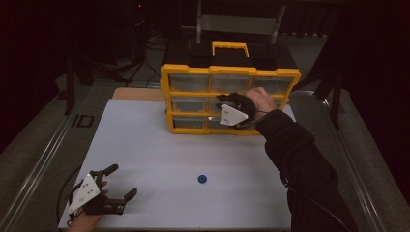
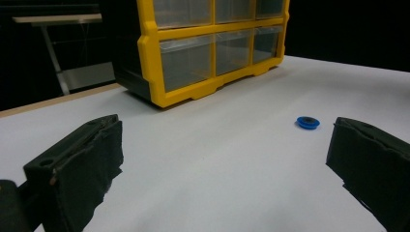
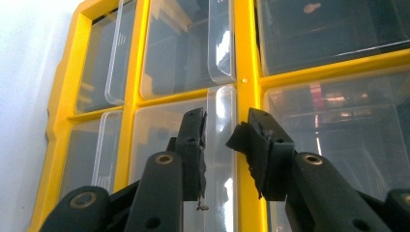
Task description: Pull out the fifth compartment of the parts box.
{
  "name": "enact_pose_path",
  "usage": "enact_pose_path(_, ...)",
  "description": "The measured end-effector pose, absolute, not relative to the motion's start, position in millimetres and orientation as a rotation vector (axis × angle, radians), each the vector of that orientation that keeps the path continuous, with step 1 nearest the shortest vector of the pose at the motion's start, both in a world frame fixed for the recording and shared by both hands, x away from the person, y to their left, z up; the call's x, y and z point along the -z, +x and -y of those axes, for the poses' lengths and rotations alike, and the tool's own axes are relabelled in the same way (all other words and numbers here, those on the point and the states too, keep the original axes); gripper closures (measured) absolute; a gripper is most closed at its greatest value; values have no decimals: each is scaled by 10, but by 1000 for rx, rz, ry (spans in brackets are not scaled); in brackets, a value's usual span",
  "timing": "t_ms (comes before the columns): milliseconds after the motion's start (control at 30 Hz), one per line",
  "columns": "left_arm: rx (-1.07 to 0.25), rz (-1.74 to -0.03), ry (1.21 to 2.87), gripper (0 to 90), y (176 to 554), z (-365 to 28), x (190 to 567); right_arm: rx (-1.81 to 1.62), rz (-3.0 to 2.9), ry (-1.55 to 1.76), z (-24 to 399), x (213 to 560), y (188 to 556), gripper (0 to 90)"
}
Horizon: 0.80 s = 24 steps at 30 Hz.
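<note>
Drawer handle [image 3: 221,121], clear stiff plastic, slick: right gripper [image 3: 226,133] straddling thin tab, pads not pressing yet. Left gripper [image 1: 123,186] resting wide open on desk [image 1: 159,154].

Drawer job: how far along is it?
Done: nothing visibly; every drawer of the yellow cabinet looks shut. In hand: the right gripper straddles the clear handle of a middle-row drawer; whether its pads press yet is unclear. The left gripper rests open on the table. Left, probably: pulling the drawer out and dealing with the blue disc.
</note>
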<state>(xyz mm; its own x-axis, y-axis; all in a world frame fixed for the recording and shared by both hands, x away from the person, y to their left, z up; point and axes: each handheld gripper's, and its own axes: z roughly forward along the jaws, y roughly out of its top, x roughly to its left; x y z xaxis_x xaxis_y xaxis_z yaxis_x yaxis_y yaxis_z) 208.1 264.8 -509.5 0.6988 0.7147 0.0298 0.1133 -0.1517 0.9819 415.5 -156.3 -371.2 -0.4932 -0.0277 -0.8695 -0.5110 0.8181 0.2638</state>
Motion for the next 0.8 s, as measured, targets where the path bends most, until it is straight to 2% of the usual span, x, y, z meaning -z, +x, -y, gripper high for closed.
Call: enact_pose_path(800, -595, -671, 1674, 0, 2082, -2633, 5097, -605, -2032, -400, 1543, 3757, 4180, 740)
